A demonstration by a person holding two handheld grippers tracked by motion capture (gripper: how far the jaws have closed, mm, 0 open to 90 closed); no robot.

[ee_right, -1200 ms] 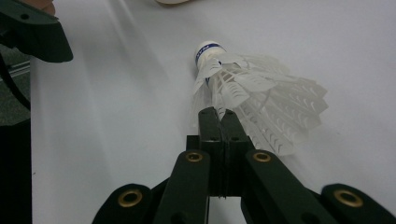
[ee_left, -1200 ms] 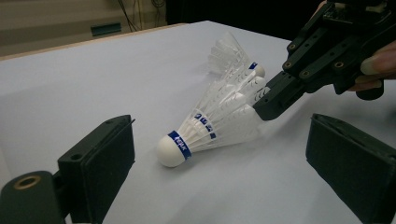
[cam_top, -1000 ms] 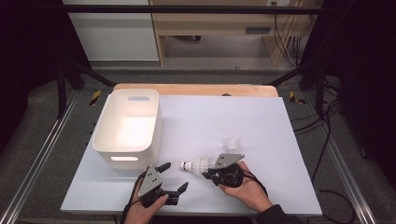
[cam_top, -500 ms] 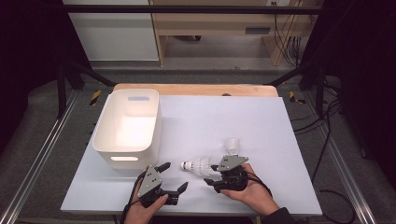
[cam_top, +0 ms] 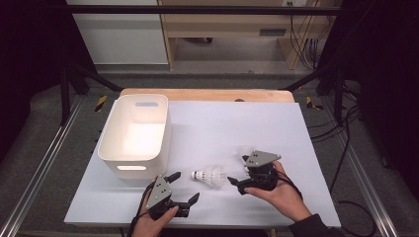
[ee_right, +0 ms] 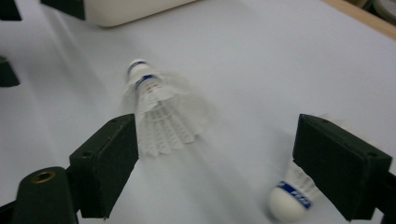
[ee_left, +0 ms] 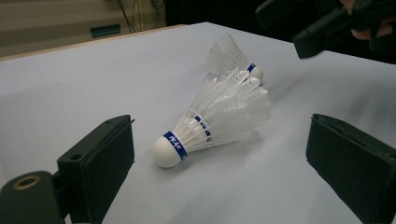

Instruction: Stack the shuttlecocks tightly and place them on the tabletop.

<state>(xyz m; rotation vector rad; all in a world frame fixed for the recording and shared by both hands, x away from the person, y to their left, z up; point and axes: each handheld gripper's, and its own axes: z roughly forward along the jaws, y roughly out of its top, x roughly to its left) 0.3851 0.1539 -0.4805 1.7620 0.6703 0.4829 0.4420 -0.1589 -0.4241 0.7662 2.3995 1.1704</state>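
A white feathered shuttlecock with a cork tip and blue band (cam_top: 209,175) lies on its side on the near part of the white tabletop (cam_top: 237,128), set free by the right gripper (cam_top: 239,174), whose jaws have just been opening and stand spread with nothing between them. The left gripper (cam_top: 184,186), also spread and empty, faces its cork tip, likely ready to take it to the white plastic bin (cam_top: 134,136) at the left. A second shuttlecock (ee_right: 293,193) lies just right.

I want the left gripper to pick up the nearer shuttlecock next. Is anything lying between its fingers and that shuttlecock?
Nothing visible does. The left gripper is open, and bare white table lies between its fingers and the shuttlecock. A second shuttlecock lies behind the first; the right gripper is beyond it.
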